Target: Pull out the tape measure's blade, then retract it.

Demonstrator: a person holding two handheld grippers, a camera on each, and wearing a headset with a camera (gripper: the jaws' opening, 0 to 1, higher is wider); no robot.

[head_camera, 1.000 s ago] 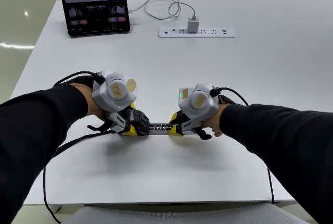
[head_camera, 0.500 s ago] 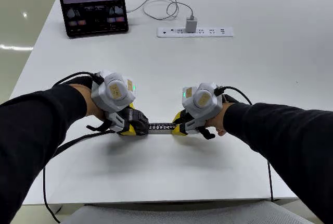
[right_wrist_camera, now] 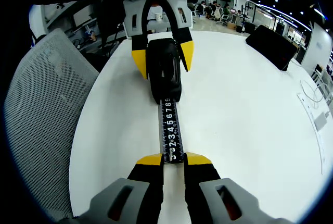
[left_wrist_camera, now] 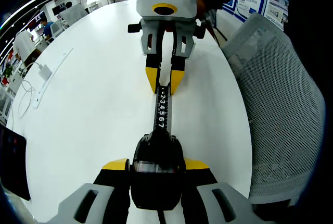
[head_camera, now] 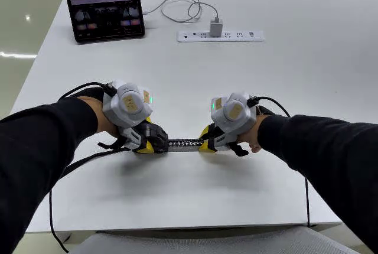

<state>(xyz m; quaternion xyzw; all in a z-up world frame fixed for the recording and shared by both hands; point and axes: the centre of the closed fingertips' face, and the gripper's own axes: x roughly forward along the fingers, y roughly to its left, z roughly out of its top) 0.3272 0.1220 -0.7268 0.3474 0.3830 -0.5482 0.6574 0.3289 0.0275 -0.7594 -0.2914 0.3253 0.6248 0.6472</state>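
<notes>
Compared with a second ago, I see more of the blade (head_camera: 184, 144) out of the tape measure case (left_wrist_camera: 156, 169): the right gripper (right_wrist_camera: 173, 160) sits farther from the case than it did, and the strip of numbers between them is longer. The case itself lies where it was, on the white table (head_camera: 283, 88) near its front edge, clamped between the yellow-tipped jaws of the left gripper (head_camera: 150, 142). The right gripper's jaws are pressed together on the blade's end, just past the figure 1, and the blade runs straight and low over the table back to the case.

Far beyond the case and to its left, a tablet (head_camera: 106, 15) stands with its screen lit. Far beyond the case and to its right lies a power strip (head_camera: 220, 35) with a white charger (head_camera: 216, 28) plugged in and a looped white cable (head_camera: 180, 6). On the near side of the case is a grey mesh chair (left_wrist_camera: 276, 104). From the head view, the grippers' pale bodies cover part of the case and the blade's end.
</notes>
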